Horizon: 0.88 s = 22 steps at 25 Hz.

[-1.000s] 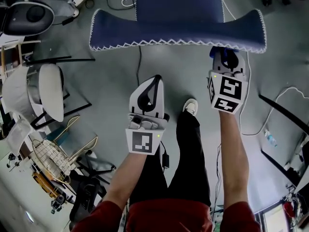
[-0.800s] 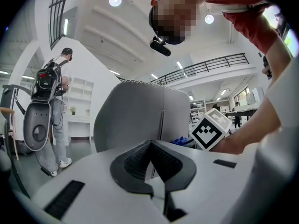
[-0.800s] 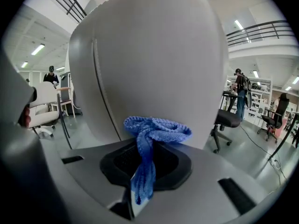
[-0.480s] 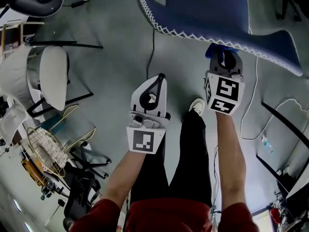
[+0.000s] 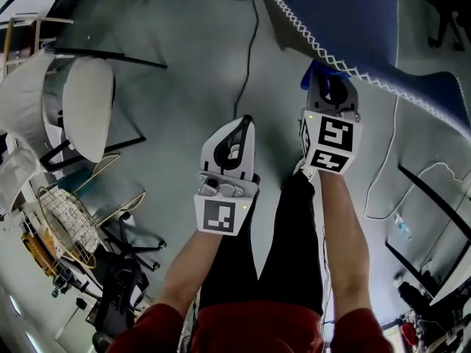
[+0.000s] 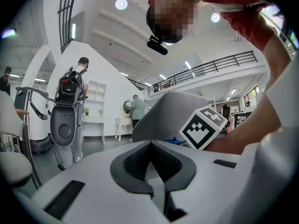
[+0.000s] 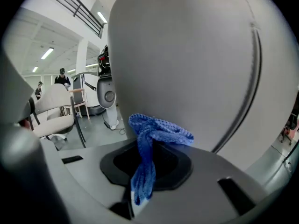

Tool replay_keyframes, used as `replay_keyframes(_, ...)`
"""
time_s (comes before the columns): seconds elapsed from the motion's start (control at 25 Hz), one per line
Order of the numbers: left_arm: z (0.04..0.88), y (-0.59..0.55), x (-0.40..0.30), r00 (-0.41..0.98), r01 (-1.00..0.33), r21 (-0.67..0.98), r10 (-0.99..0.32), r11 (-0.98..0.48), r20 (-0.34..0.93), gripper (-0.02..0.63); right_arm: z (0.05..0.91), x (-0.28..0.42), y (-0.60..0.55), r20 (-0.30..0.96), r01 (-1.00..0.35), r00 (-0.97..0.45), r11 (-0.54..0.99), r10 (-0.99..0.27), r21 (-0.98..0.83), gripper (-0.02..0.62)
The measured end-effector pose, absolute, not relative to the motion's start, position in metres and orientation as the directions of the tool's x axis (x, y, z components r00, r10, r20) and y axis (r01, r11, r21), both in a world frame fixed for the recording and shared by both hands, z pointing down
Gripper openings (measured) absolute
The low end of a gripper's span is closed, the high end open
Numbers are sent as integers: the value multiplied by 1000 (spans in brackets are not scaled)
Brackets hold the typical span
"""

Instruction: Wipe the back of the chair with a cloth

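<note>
The chair (image 5: 346,20), blue from above with white zigzag stitching on its edge, fills the head view's upper right. Its grey back (image 7: 187,64) fills the right gripper view. My right gripper (image 5: 324,72) is up against that back, shut on a blue knitted cloth (image 7: 152,136). The cloth's bunched top touches the grey surface. In the head view a bit of cloth (image 5: 316,70) shows at the jaw tips. My left gripper (image 5: 241,121) hangs lower left of the chair, apart from it, shut with nothing in it. Its own view shows the chair back (image 6: 166,113) ahead.
A white chair (image 5: 85,105) and a wire basket (image 5: 70,223) stand at the left. A black cable (image 5: 246,57) runs over the grey floor. A water bottle (image 5: 402,227) lies at the right. People stand far off (image 6: 138,108) beside a grey machine (image 6: 65,125).
The head view has swung, so the chair now sits at the upper right and tilted. My right gripper stays at the chair's edge with the cloth. The left gripper has barely moved.
</note>
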<state>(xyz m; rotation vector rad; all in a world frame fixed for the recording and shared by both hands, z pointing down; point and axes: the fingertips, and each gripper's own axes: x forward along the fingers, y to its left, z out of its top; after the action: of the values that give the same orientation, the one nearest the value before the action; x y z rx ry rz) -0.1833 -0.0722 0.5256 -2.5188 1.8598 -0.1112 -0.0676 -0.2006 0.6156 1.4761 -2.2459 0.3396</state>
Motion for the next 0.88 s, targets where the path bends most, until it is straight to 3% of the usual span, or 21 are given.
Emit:
replay_keyframes(0.4,518,-67,-222,279,-958,-61,-959,-282,51,14,612,-142,-193,487,-892,-408,451,-772,-34,60)
replay_keyframes(0.64,510,-68,-209,308,-948,-69,-949,-312,58,14,592,-119,-176,467,-893,-409,449,-784,-28,60)
replay_keyframes(0.88,492,-71,-157,373,-924,-59,-924,-379,83,14,556,-43,-152,454,-925,-349,379,-820,-25,60)
